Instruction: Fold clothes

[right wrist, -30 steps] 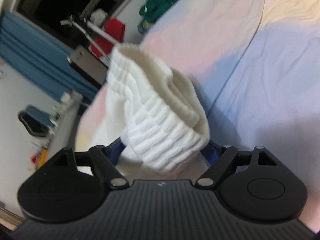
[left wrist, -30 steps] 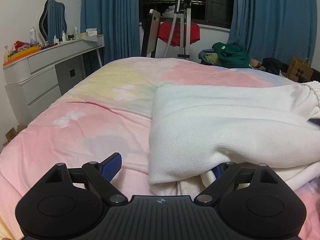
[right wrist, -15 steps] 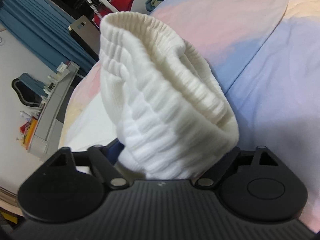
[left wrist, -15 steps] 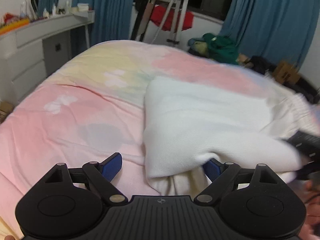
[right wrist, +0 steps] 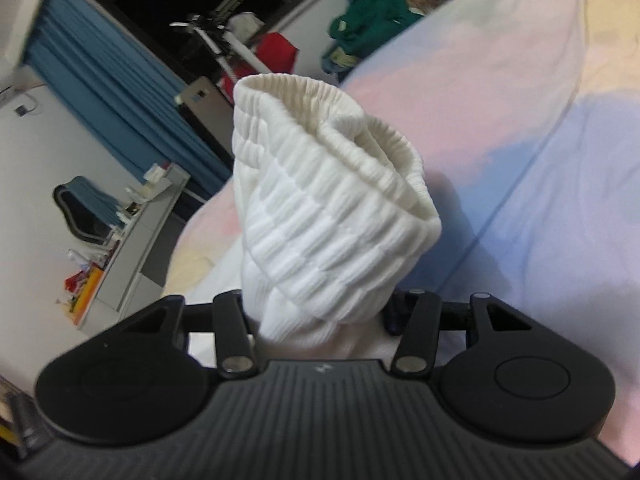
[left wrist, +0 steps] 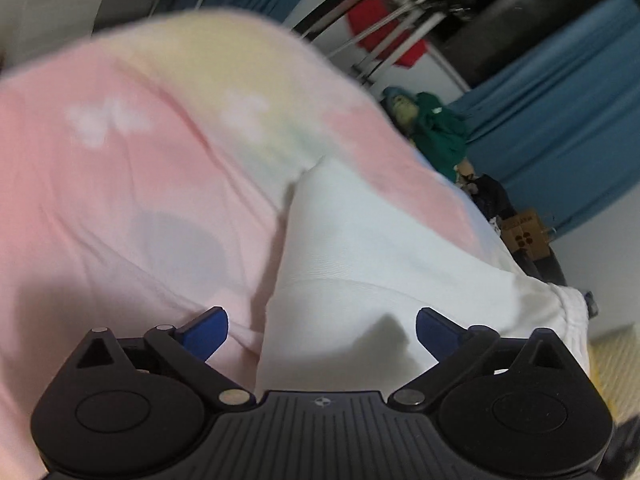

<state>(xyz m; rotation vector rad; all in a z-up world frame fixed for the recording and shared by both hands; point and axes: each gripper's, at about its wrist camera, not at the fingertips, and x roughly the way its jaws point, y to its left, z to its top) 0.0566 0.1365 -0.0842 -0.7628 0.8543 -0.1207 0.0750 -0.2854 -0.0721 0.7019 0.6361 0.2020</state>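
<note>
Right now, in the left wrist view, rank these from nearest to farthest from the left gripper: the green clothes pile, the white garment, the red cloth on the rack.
1. White garment: lying under the left gripper, whose jaws are opening.
2. Green clothes pile: past the bed's far edge, upper right.
3. Red cloth: on the rack by the window, top.

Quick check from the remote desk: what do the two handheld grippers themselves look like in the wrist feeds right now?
Both look alike. The left gripper has a black ribbed body, two round black discs at its sides, black linkage arms with silver pivot pins, a small round emblem at centre, and blue finger pads. The right gripper shows the same black ribbed body, discs and silver pins; its pads are mostly hidden. No cables or sleeves show.
</note>
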